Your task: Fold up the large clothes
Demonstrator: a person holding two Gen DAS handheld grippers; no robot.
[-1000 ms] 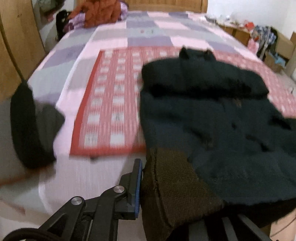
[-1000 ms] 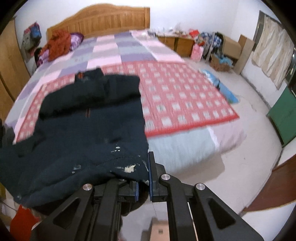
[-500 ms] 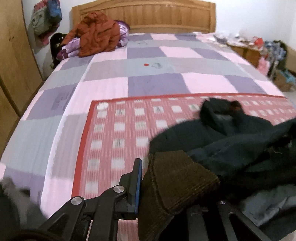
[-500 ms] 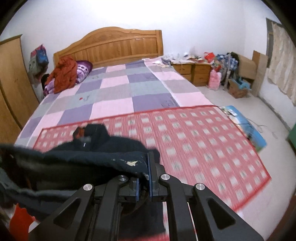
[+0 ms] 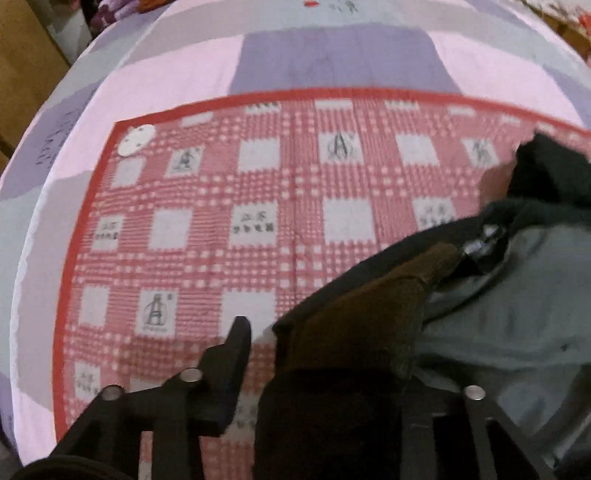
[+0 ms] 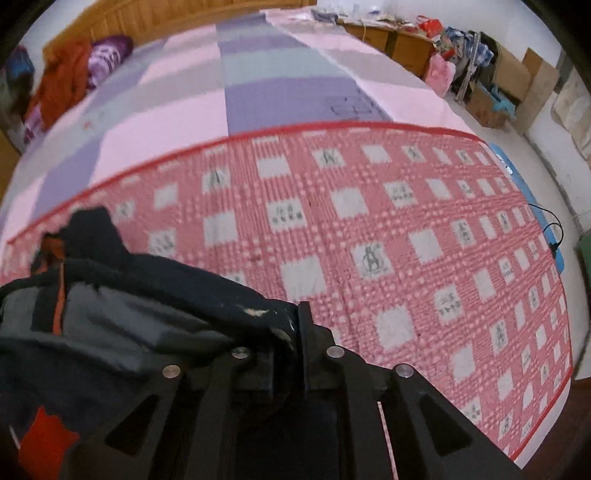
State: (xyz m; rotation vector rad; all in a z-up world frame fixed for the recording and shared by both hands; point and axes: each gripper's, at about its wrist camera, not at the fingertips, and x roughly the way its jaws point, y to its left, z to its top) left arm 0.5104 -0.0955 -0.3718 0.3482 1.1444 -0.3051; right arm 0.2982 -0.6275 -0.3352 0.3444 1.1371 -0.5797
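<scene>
I use the red checked mat [image 5: 295, 206] as my landmark; it lies flat over the pink, grey and purple patchwork bedspread [image 5: 332, 55], its red border running along its far and left edges. In the left wrist view, my left gripper [image 5: 314, 354] is pinching the dark jacket [image 5: 546, 177] at a brown ribbed cuff or hem [image 5: 369, 317]; the left finger [image 5: 236, 354] stands clear of the cloth on its outer side, and the other finger is buried under fabric, so I judge the grip from the cloth bunched between them. The jacket's grey lining [image 5: 517, 302] faces up, over the mat's near right part in this view, with a dark collar or hood lump further in on the mat. In the right wrist view, my right gripper [image 6: 291, 332] is pressed together on the jacket's [image 6: 155, 280] dark edge, where pale flecks mark the fabric; the jaws show only a thin gap filled by cloth. From here the garment sits over the mat's near left part, grey lining [image 6: 122, 306] and an orange zip strip [image 6: 57, 295] exposed. Beyond the mat's far edge, an orange garment [image 6: 62, 77] and a purple pillow [image 6: 109, 55] rest at the wooden headboard [image 6: 177, 14]. Off the mat's right side, cardboard boxes [image 6: 509, 81] and clutter line the wall, and a blue item [image 6: 532, 195] lies on the floor.
</scene>
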